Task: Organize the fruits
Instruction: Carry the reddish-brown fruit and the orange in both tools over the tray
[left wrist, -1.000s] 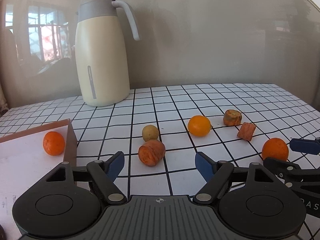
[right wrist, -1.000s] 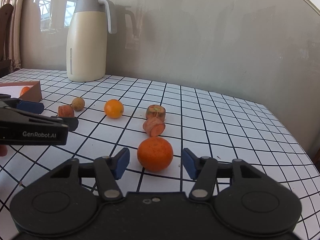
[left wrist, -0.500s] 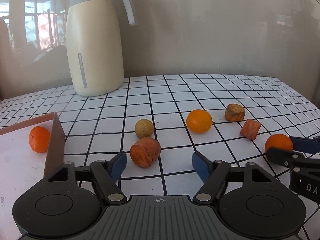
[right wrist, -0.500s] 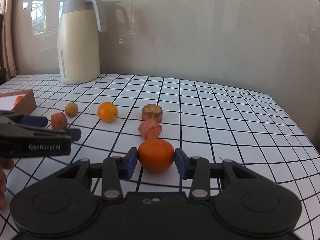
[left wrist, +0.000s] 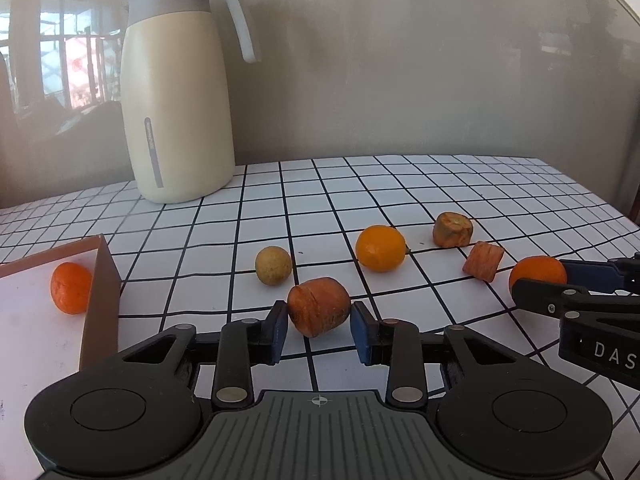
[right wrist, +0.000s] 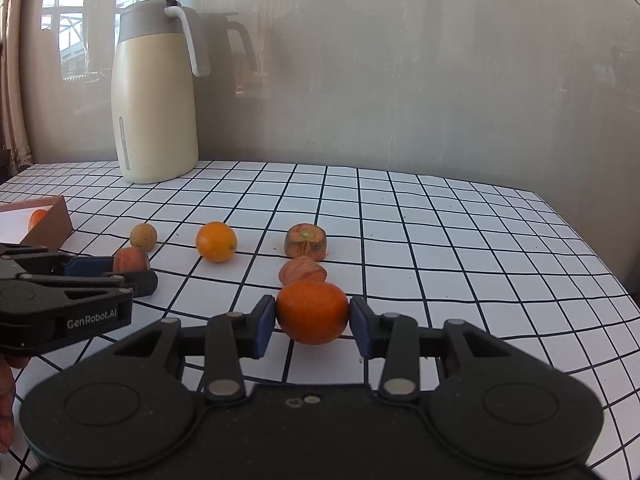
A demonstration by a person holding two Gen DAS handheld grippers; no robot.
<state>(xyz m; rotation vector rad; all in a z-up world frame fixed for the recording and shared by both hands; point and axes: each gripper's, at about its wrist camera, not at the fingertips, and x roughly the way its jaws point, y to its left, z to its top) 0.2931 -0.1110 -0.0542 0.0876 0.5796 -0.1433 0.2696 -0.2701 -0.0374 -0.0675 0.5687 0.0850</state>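
1. Status. Left gripper (left wrist: 319,330): jaws closing, blue pads at both flanks of the carrot chunk (left wrist: 319,306), which sits on the bench (left wrist: 400,184) btwn them; contact looks made at both pads. Right gripper (right wrist: 312,326): pinching the orange (right wrist: 312,312) across its widest part, pads pressed on both sides.

2. Destination. Box (left wrist: 102,280) lies to the left of the left gripper, near its tip; one orange fruit (left wrist: 70,288) is already inside.

3. Procedure.
- Let the left pads seat fully before you lift; the chunk is tapered and may squirt fwd.
- Lift both straight up, then carry left. Don't drag: the small round fruit (left wrist: 273,266) sits just beyond the left gripper tip, and a second carrot piece (right wrist: 303,271) sits just beyond the right gripper tip.
- Move the left gripper first; the right one must cross behind it to reach the box.

4. Change vs. 1 s ago. Left jaws stood wide then, chunk ahead of them and untouched. Right jaws were spread either side of the orange, no contact; half a second ago they had clamped.
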